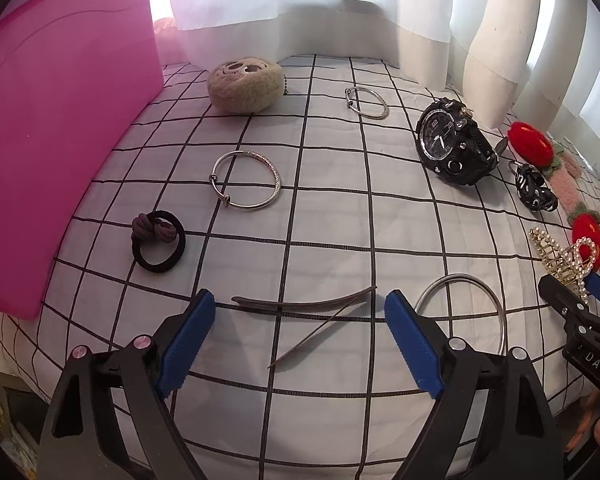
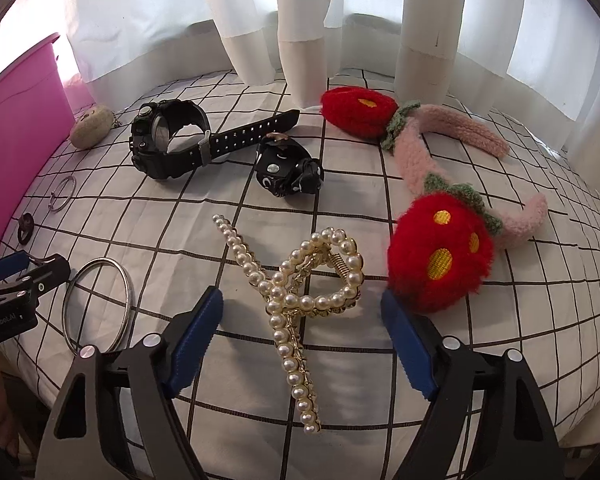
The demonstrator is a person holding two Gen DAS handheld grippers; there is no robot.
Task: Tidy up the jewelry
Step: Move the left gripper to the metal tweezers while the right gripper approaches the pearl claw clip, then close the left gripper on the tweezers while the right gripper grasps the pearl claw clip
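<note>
In the left wrist view my left gripper (image 1: pixel 300 312) is open, its blue fingers either side of a thin dark metal hair clip (image 1: pixel 304 306) lying on the checked cloth. A plain silver bangle (image 1: pixel 464 304) lies just right of it. Farther off lie a silver bracelet (image 1: pixel 246 180), a black hair tie (image 1: pixel 158 246), a small silver ring bracelet (image 1: pixel 366 102) and a black watch (image 1: pixel 452 144). In the right wrist view my right gripper (image 2: pixel 302 312) is open around a pearl claw clip (image 2: pixel 300 296). The left gripper (image 2: pixel 24 280) shows at the left edge.
A pink box (image 1: pixel 60 140) stands at the left on the bed. A beige knitted pouch (image 1: pixel 244 86) sits at the back. A pink headband with red strawberries (image 2: pixel 440 208) and a black bow clip (image 2: pixel 288 170) lie right. White curtains (image 2: pixel 300 20) hang behind.
</note>
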